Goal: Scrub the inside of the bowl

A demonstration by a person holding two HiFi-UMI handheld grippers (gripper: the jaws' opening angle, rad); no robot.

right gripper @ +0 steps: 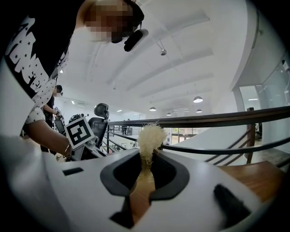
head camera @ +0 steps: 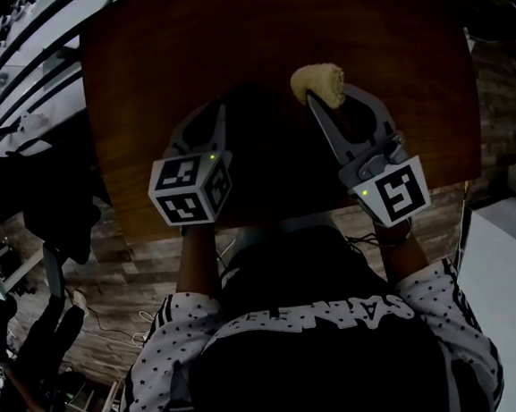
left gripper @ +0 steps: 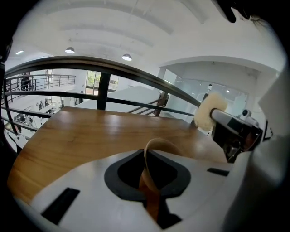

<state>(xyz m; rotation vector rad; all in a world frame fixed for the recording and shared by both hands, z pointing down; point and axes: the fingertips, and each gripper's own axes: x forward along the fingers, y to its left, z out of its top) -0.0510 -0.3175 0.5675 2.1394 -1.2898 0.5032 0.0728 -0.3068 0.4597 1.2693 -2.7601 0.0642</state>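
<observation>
Pinching the bowl (left gripper: pixel 157 149) by its thin tan rim, my left gripper (head camera: pixel 204 124) has its jaws closed almost fully, with only that curved edge standing up in the slot between them. From the head view the bowl sits between my two grippers over the near half of the brown wooden table (head camera: pixel 139 76), but that patch is too dark to show its shape.

My right gripper (head camera: pixel 331 100) has its jaws pressed together on a pale, fibrous scrubber (right gripper: pixel 149 136), whose frayed tuft pokes out past the tips. In the head view the scrubber is at about 1 o'clock from the dark middle patch, with my left gripper at about 9 o'clock from it. Seen from the left gripper view, the scrubber hangs at 2 o'clock above the table, apart from the rim I hold. A dark railing (left gripper: pixel 136 72) runs beyond the table's far edge.
</observation>
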